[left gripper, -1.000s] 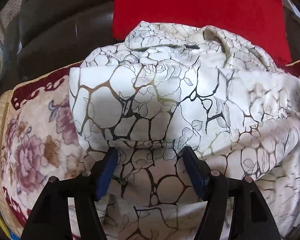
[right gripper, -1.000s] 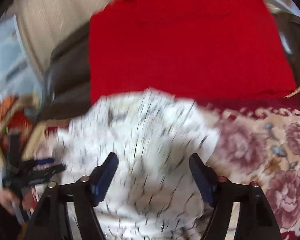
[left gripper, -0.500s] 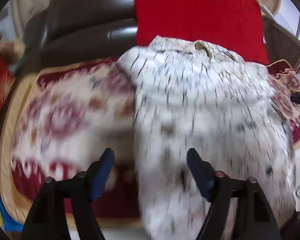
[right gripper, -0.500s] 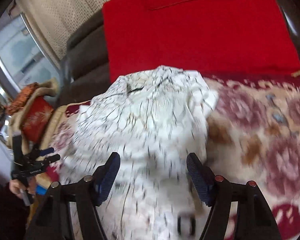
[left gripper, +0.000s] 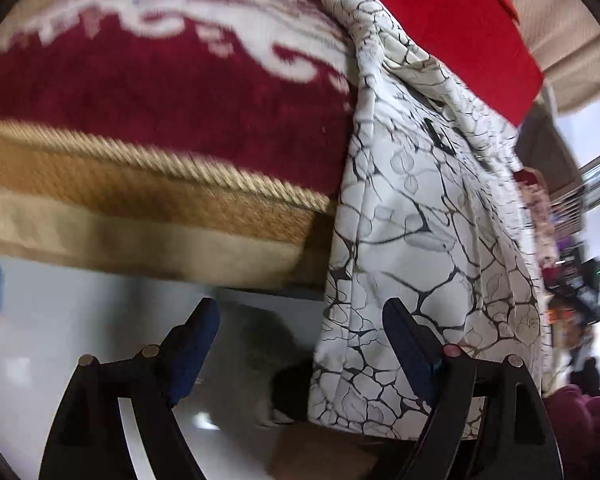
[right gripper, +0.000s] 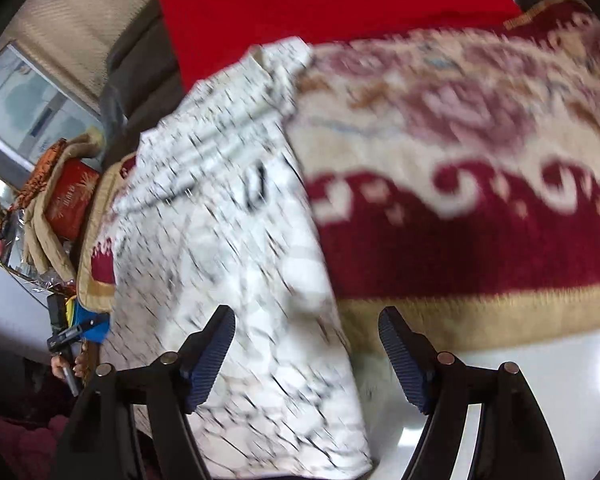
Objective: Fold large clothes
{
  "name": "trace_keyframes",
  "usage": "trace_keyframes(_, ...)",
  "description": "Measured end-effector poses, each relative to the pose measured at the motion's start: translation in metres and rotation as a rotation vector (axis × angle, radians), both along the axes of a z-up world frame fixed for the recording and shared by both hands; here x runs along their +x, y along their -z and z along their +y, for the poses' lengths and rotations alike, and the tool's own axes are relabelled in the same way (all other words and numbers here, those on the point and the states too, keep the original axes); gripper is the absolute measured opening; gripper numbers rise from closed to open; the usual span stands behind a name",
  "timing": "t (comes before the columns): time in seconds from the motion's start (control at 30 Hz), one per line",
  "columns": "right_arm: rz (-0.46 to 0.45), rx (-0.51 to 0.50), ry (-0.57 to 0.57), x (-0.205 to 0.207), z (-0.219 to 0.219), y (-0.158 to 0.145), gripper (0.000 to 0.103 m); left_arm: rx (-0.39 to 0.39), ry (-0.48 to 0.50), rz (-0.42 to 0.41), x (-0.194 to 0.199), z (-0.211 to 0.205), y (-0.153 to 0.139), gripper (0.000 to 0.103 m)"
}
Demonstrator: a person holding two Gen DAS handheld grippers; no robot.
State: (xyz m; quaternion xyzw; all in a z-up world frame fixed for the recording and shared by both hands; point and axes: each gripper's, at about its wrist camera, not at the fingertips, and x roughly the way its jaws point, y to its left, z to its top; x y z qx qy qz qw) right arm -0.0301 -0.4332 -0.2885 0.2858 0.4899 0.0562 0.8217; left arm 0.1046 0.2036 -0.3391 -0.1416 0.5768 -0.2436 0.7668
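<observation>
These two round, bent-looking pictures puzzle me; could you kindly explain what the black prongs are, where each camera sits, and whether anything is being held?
Each picture comes from a fisheye camera fixed on a hand-held gripper, looking forward along its two fingers. A person carries one gripper in each hand; there is no robot arm.

In the left wrist view, the left gripper has black arms with blue pads. Its jaws are opening, with nothing between them.

The right gripper is opening too, with the cloth's edge seen between its pads but not pinched.

The white garment with a dark crackle print lies on a sofa covered by a red and cream floral blanket, and hangs over its front edge. A red cushion stands behind.
</observation>
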Motion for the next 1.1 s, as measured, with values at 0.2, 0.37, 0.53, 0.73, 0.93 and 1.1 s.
trace_keyframes(0.2,0.020,0.111,0.063,-0.025,-0.018,0.028,0.078,-0.278,-0.042,0.088,0.002,0.007,0.038,0.085)
trace_keyframes(0.37,0.015,0.260,0.090,-0.038,-0.028,0.050,0.078,-0.457,-0.048,0.128,-0.010,0.000,0.061,0.088)
trace_keyframes(0.53,0.025,0.408,0.128,-0.053,-0.036,0.083,0.078,-0.583,-0.057,0.168,-0.028,-0.005,0.075,0.090)
trace_keyframes(0.73,0.023,0.556,0.129,-0.068,-0.030,0.114,0.081,-0.657,-0.032,0.195,-0.045,-0.027,0.080,0.091)
trace_keyframes(0.93,-0.003,0.699,0.119,-0.065,-0.013,0.136,0.087,-0.738,-0.074,0.165,-0.054,-0.042,0.080,0.089)
trace_keyframes(1.1,-0.052,0.652,0.005,-0.053,0.013,0.118,0.076,-0.728,-0.040,0.135,-0.066,-0.042,0.067,0.033)
